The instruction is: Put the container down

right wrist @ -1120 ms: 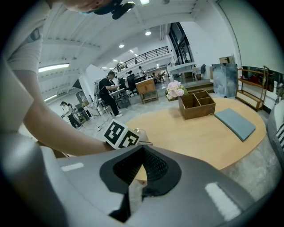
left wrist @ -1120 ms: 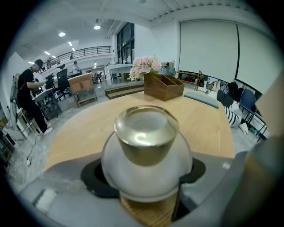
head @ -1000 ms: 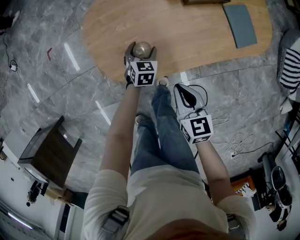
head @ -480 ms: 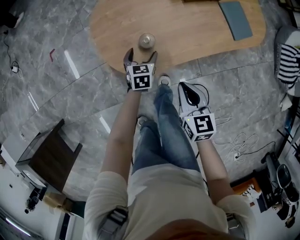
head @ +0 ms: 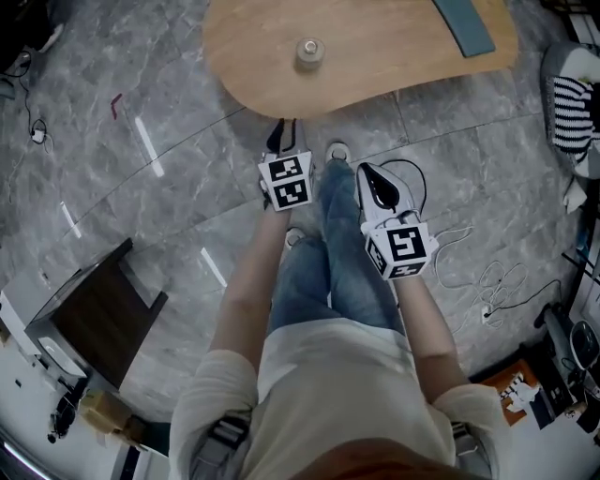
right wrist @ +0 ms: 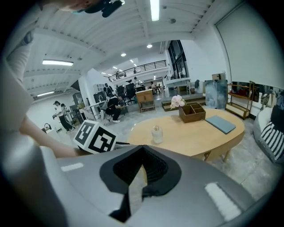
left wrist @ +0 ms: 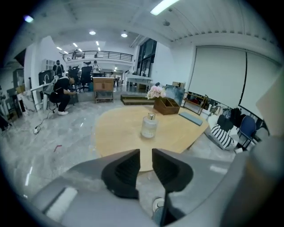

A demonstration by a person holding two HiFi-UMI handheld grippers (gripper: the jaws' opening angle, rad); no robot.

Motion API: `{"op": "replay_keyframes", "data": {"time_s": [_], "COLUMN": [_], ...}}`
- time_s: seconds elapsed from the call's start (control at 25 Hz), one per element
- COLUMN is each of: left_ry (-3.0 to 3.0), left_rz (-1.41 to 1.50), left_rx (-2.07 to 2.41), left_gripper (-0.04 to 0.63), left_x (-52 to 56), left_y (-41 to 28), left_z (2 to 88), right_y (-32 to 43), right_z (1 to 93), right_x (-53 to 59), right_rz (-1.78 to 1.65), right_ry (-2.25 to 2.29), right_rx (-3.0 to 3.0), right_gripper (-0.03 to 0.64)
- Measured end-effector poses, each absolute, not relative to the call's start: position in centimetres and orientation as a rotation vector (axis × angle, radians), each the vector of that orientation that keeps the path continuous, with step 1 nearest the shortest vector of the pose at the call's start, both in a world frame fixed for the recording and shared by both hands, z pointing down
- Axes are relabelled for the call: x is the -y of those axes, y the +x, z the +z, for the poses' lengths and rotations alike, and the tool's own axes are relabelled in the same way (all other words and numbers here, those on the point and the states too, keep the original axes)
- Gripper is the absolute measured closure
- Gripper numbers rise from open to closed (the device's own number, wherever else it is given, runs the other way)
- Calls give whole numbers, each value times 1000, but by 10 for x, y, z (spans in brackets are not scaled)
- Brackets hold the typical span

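Observation:
The container (head: 309,52), a small clear glass bottle with a metal cap, stands upright on the oval wooden table (head: 394,56), alone near its front edge. In the left gripper view the container (left wrist: 149,126) is well ahead of the jaws. My left gripper (head: 281,138) hangs over the floor, short of the table edge and apart from the bottle. Its jaws (left wrist: 146,155) are closing with only a narrow gap and nothing between them. My right gripper (head: 375,183) is lower, beside the person's leg, and shut on nothing (right wrist: 143,148).
A grey-blue pad (head: 464,26) lies at the table's far right. A wooden organiser (left wrist: 167,105) and flowers stand at its back. A dark side table (head: 98,319) is on the marble floor at the left. Cables (head: 478,281) lie on the right. People work in the background.
My left gripper let go of the container, which now stands on the table. It drew back off the table edge toward the body and its jaws narrowed. The right gripper barely moved.

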State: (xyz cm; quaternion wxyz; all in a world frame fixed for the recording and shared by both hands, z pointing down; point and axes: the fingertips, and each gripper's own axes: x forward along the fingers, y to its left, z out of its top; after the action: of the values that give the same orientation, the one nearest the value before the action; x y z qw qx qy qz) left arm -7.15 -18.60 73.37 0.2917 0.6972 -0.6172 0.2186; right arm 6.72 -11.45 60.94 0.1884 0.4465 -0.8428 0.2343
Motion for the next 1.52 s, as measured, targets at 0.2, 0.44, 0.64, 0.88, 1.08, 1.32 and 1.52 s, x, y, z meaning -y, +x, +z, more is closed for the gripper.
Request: {"op": "replay_keyframes", "data": {"time_s": [0.2,0.44,0.64,0.88,1.08,1.32,1.52], "left_ry": [1854,1895,1907,1948,1981,1993,2009], "left_rz": [491,439,426,362,322,278,247], "left_rx": [1644,1564,1536,1527,1535,1562,1558], "left_gripper": [594,594,594,594,594,594,594], "left_x": [120,40,-10,-42,-58,-68,-70], "left_y": [-78,-81,-92,-101,-113,-130,-135], "left_z": [695,640,583,509,462,420,403], "right_y": [55,33,13,5,4,-4,-11], "right_z": [593,554,505,447,407,373,354], "right_x": [61,2,-32,-49,-56,-59,-58], "right_rz": [621,581,551,487,437,395,369], "right_ry": [1277,1298,1293,1279,1277,1228,1199], "right_rx": [2393,2425,2481,2543,2578,2619,2648], "right_gripper": [618,618,618,618,618,618,618]}}
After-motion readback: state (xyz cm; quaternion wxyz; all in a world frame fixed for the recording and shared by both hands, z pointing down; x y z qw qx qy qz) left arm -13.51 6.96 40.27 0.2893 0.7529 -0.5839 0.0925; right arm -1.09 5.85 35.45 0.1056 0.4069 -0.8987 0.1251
